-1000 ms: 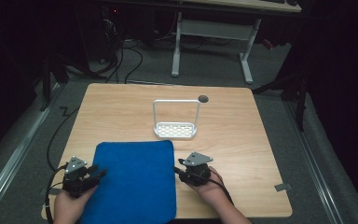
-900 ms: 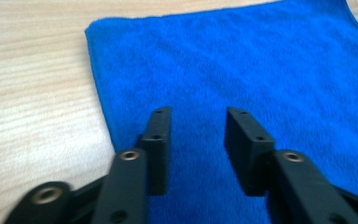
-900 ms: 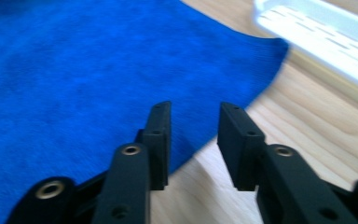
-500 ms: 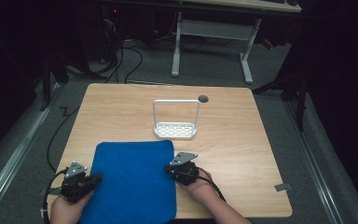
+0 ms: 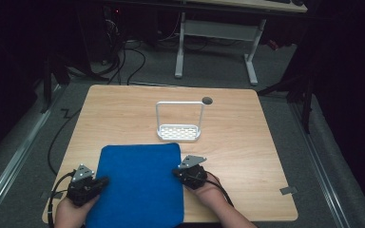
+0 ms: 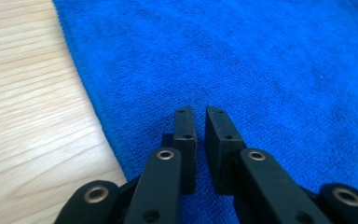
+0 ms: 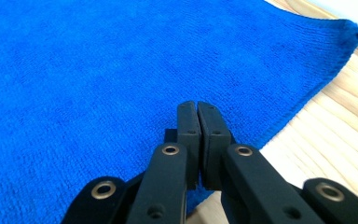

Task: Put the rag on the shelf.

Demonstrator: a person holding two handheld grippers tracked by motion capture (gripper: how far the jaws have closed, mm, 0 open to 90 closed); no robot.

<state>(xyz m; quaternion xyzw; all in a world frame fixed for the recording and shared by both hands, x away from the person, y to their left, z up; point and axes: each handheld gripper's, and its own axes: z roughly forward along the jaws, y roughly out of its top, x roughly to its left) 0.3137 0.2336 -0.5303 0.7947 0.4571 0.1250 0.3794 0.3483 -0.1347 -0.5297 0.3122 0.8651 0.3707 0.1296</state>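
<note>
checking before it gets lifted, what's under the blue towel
The flat blue terry towel lies on the light wooden table, whose surface shows past its edges. Anything beneath its middle is covered and cannot be seen.

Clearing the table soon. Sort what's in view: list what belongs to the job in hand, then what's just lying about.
In the job:
blue towel
left gripper, jaws nearly shut at the towel's left edge
right gripper, jaws shut at its right edge

Lying about:
white wire rack, farther back on the wooden table
</note>
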